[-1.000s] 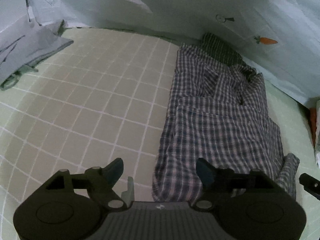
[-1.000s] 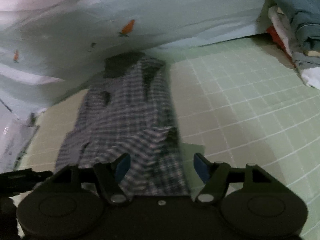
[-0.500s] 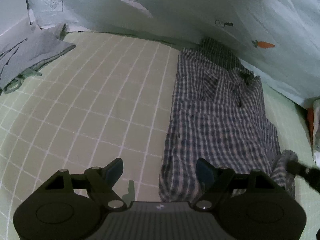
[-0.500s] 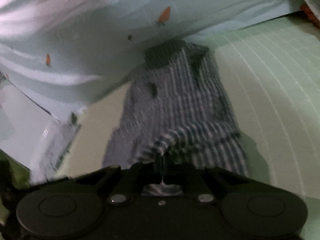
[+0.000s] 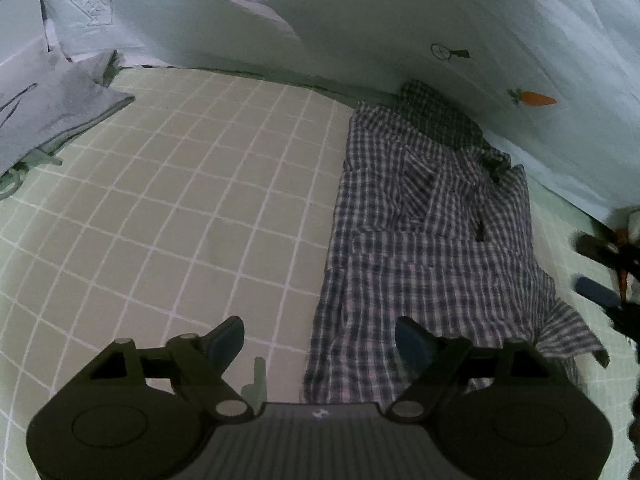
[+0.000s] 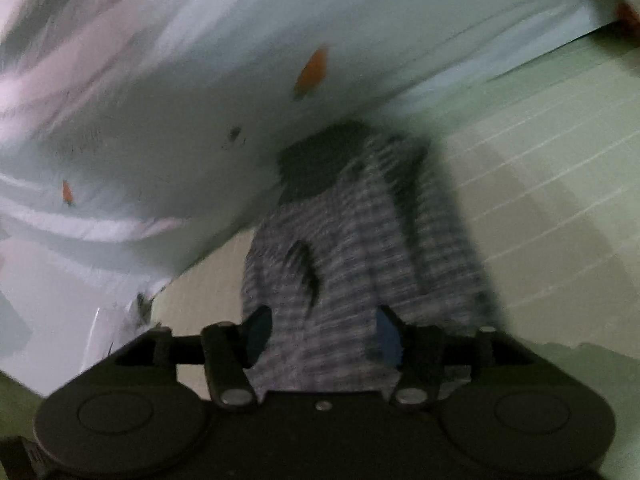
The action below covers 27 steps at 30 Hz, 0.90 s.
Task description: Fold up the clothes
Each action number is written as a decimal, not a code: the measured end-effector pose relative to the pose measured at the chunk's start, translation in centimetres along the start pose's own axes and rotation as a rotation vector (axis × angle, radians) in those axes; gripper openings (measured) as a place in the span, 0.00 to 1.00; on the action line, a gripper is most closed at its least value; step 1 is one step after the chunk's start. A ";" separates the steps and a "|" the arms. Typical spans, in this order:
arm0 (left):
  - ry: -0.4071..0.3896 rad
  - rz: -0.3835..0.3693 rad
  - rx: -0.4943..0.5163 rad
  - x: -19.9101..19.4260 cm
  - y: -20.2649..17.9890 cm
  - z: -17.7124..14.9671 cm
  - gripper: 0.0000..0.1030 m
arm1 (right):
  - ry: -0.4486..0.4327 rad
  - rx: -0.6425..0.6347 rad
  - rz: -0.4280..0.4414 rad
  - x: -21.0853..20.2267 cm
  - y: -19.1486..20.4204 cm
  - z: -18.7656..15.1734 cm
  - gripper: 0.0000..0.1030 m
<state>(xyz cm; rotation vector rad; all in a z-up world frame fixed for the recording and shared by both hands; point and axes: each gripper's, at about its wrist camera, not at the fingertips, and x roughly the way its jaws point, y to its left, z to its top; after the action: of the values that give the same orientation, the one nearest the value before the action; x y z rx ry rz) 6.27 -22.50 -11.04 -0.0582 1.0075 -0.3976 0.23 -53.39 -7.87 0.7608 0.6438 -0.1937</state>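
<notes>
A blue-and-white checked shirt (image 5: 432,248) lies folded lengthwise on the green grid-patterned bedsheet (image 5: 180,220), collar toward the curtain. My left gripper (image 5: 320,340) is open and empty, hovering over the shirt's near left hem edge. In the right wrist view the picture is motion-blurred; the shirt (image 6: 360,248) fills the middle and my right gripper (image 6: 322,332) is open over its near end. The right gripper also shows in the left wrist view (image 5: 604,276) at the shirt's right side.
A pale curtain with carrot prints (image 5: 400,20) hangs behind the bed. A grey garment (image 5: 48,108) lies at the far left of the sheet. Bare sheet stretches left of the shirt.
My right gripper shut near the shirt's hem half a second ago and has since opened again, moving forward and up. The hem corner now lies spread at the right. The left gripper barely moved.
</notes>
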 end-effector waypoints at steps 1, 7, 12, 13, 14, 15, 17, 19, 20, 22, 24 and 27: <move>0.001 0.002 0.006 0.0 -0.1 -0.1 0.82 | -0.024 0.001 -0.027 -1.1 -0.7 -0.3 0.62; -0.003 -0.013 0.061 -0.9 -1.6 -0.4 0.85 | -0.075 0.004 -0.232 -6.9 -5.4 -3.7 0.74; 0.008 -0.117 0.159 -2.4 -4.9 -1.0 0.90 | -0.007 0.101 -0.210 -8.4 -8.3 -6.5 0.54; 0.014 -0.142 0.188 -2.4 -5.7 -1.3 0.91 | 0.003 0.100 -0.198 -8.4 -8.5 -6.8 0.52; 0.020 -0.164 0.217 -2.4 -6.6 -1.5 0.91 | 0.009 0.101 -0.175 -8.3 -8.5 -7.0 0.49; 0.025 -0.167 0.249 -2.2 -7.5 -1.6 0.91 | 0.017 0.106 -0.150 -8.3 -8.7 -7.0 0.48; 0.034 -0.132 0.316 -1.2 -9.4 -1.9 0.91 | 0.038 0.102 -0.111 -7.8 -8.8 -6.7 0.46; 0.042 -0.075 0.319 0.3 -10.1 -1.3 0.91 | 0.066 0.092 -0.079 -6.9 -8.7 -6.3 0.44; 0.047 -0.049 0.317 1.0 -10.4 -0.9 0.91 | 0.082 0.095 -0.064 -6.3 -8.7 -6.1 0.43; 0.056 -0.030 0.270 2.3 -10.0 0.3 0.91 | 0.119 0.103 -0.039 -4.9 -8.8 -5.6 0.43; 0.060 0.006 0.231 3.6 -9.6 1.4 0.91 | 0.154 0.110 -0.020 -3.5 -9.0 -5.3 0.43; 0.077 0.065 0.201 5.0 -8.9 2.3 0.91 | 0.175 0.145 0.016 -2.2 -9.5 -4.7 0.39</move>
<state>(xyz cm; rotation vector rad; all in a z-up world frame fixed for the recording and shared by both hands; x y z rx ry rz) 7.90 -32.77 -11.79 0.1713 1.0376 -0.4421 -7.44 -57.10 -14.64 0.9291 0.7957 -0.1614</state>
